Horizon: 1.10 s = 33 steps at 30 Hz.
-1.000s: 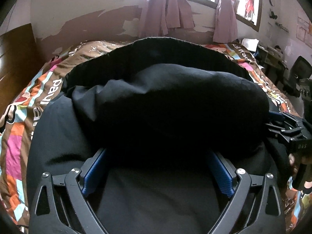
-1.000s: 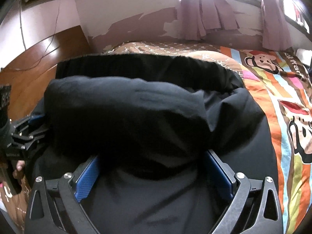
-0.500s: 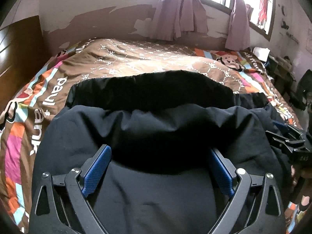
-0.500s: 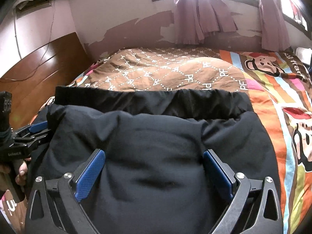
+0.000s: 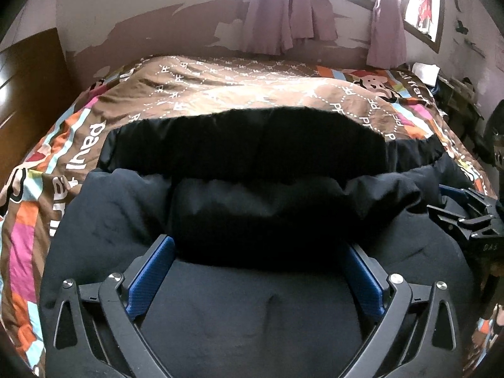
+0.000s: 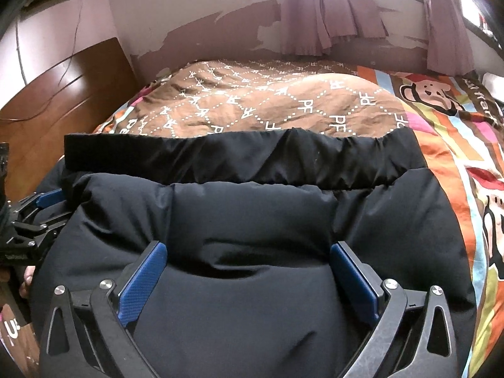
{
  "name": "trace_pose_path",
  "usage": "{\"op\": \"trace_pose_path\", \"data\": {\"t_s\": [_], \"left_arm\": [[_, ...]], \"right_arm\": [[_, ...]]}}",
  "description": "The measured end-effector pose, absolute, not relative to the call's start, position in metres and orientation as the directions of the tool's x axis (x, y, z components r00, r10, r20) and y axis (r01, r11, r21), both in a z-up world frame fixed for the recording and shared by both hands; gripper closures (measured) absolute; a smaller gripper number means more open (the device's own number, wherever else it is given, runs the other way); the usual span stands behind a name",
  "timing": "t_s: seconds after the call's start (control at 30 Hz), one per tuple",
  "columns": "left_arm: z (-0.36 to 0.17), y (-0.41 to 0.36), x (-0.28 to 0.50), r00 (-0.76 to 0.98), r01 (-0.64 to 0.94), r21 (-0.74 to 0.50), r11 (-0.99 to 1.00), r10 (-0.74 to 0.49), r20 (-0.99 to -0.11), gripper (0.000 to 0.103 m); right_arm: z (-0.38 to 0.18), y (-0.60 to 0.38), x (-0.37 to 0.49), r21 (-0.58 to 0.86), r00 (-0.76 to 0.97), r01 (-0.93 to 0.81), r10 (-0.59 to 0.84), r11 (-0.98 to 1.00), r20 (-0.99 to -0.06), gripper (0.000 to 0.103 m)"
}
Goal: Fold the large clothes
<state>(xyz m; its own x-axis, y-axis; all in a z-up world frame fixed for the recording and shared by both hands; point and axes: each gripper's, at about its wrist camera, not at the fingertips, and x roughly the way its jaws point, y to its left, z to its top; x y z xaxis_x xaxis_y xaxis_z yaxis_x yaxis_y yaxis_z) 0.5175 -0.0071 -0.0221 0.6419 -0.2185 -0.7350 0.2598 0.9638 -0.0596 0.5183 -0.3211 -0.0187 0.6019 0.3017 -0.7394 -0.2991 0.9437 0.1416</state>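
My left claw has its blue pads spread wide; the jaws have just been opening further, and a thick fold of the black padded jacket sits between them. The fold bulges up over the tips, so I cannot tell whether the pads press on it or only flank it. My right claw is spread just as wide, with the same puffy roll of jacket bunched between its pads; whether the cloth is pinched there I cannot tell either.

The jacket lies on the bed, folded over on itself, the doubled part nearest me and a flatter black band with a gathered hem reaching out beyond it. Both claws sit at the near edge of the roll, side by side; each shows at the margin of the other's view.

Under the jacket is a patterned bedspread, brown with white letters, with bright stripes and a cartoon monkey on one side. Behind the bed stand a wall with peeling paint and purple curtains at a bright window. A wooden headboard is on the left.
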Motion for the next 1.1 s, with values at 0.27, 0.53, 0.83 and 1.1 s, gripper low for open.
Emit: {"op": "trace_pose_path", "data": {"t_s": [0.27,0.53,0.83,1.1], "left_arm": [[-0.019,-0.002,0.537,0.652,0.224,-0.054,0.973,-0.191,-0.734,0.001],[-0.017,0.005,0.540,0.681,0.166,-0.035,0.986,-0.140,-0.719,0.001],[-0.014,0.016,0.544,0.705,0.096,0.014,0.995,-0.058,-0.707,0.001],[-0.027,0.022,0.546,0.666,0.122,-0.025,0.992,-0.100,-0.739,0.001]], "right_arm": [[-0.023,-0.326,0.538,0.143,0.584,-0.275,0.283,0.951,-0.760,0.000],[-0.030,-0.327,0.550,0.153,0.545,-0.284,0.291,0.947,-0.787,0.000],[-0.034,-0.325,0.547,0.146,0.541,-0.285,0.285,0.947,-0.791,0.000],[-0.036,-0.325,0.546,0.161,0.544,-0.288,0.299,0.944,-0.784,0.000]]}}
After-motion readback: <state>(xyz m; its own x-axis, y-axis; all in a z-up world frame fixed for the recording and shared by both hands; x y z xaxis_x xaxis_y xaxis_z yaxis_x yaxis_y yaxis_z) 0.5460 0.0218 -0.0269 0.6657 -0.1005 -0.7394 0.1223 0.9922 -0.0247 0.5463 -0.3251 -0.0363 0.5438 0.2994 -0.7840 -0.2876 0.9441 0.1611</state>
